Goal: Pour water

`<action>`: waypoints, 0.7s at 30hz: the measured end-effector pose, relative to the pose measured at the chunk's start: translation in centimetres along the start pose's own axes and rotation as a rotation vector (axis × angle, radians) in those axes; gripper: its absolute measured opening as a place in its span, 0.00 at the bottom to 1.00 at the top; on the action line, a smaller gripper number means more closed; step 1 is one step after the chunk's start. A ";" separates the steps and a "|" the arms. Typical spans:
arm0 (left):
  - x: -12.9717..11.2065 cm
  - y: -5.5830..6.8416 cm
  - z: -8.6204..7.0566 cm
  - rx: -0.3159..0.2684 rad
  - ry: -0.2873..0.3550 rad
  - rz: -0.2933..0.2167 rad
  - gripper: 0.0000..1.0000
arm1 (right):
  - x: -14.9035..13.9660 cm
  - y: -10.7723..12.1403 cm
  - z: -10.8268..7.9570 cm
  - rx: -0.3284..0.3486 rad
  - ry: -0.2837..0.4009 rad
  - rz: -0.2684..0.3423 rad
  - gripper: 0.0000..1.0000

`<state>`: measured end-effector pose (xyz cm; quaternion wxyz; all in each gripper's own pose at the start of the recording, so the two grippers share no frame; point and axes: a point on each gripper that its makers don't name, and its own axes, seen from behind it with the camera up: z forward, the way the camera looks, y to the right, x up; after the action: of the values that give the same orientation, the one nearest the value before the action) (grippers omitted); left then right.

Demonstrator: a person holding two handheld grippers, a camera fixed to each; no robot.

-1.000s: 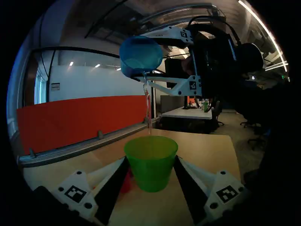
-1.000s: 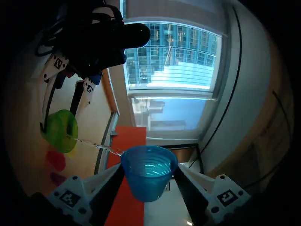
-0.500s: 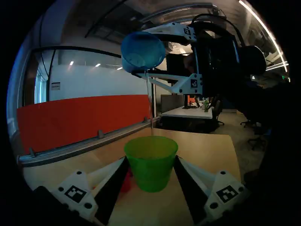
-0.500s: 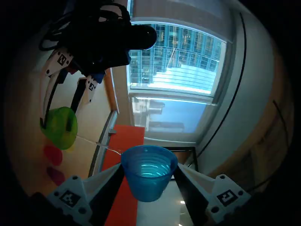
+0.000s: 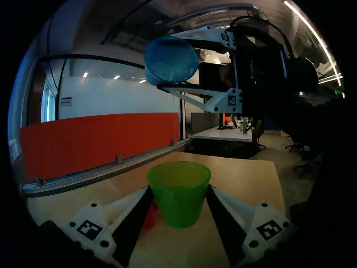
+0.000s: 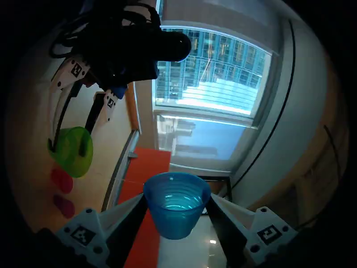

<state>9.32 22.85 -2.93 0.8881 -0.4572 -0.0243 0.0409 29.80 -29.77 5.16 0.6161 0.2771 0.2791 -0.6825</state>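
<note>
- Wooden desk (image 5: 250, 174) beside an orange partition (image 5: 89, 143).
- My left gripper (image 5: 178, 191) clamped the upright green cup (image 5: 179, 201).
- My right gripper (image 6: 176, 200) clasped the blue cup (image 6: 176, 210), tipped sideways, high above the green one.

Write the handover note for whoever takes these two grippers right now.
Left gripper: shut on the green cup, which is upright and low over the wooden table.
Right gripper: shut on the blue cup, tipped on its side above the green cup.
Done: water ran from the blue cup into the green cup a second ago; no stream shows now.
Left: probably bring the blue cup back upright and set it down. Whether water remains in it is unclear.
</note>
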 end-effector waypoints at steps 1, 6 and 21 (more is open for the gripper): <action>0.0 0.0 0.0 0.000 0.000 0.000 0.83 | 0.0 0.0 0.0 0.001 0.001 0.002 0.90; 0.0 0.0 0.1 0.000 0.000 0.000 0.83 | 0.0 -0.1 0.0 0.002 0.005 0.016 0.90; 0.4 0.1 0.0 0.001 0.003 0.009 0.83 | 0.0 0.0 -1.1 0.013 0.049 0.377 0.89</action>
<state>9.69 22.93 -3.05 0.8881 -0.4571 -0.0207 0.0442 29.81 -28.95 4.44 0.7243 0.3449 0.2326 -0.5499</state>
